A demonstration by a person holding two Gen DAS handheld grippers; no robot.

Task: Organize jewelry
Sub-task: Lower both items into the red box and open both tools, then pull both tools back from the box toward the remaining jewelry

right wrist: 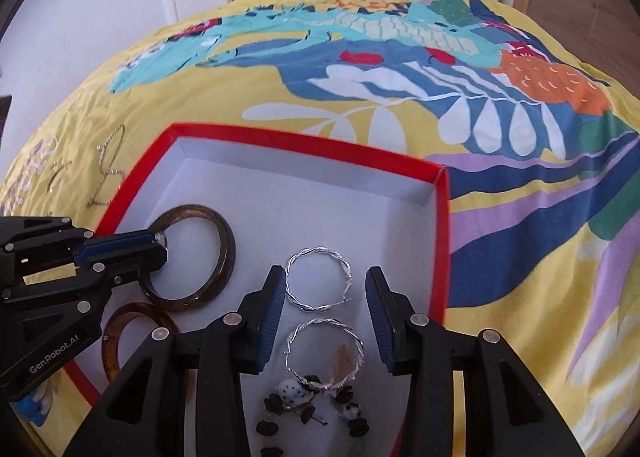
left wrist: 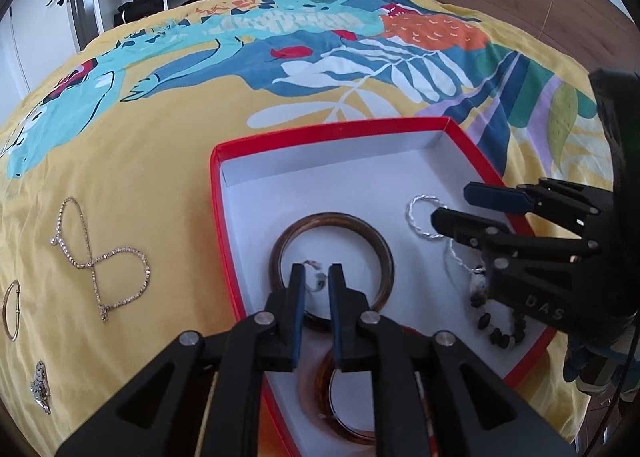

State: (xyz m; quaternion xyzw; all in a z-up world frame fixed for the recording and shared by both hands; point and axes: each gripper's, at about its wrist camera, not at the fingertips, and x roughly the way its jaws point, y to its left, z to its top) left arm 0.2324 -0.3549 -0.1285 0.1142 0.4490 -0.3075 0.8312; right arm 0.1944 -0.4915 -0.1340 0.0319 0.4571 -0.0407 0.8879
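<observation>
Jewelry mostly sits in the red box, so with our left gripper parted narrowly around a tiny ring inside the brown bangle, we should lift straight up while our right gripper waits wide open, holding nothing.

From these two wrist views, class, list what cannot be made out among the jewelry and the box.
- Small item between the left gripper fingers: too tiny to identify, left view.
- Lower brown bangle: partly hidden behind that gripper.
- Beaded bracelet: cut off by the bottom edge, right view.
- Chain beyond the red box: blurred.
</observation>
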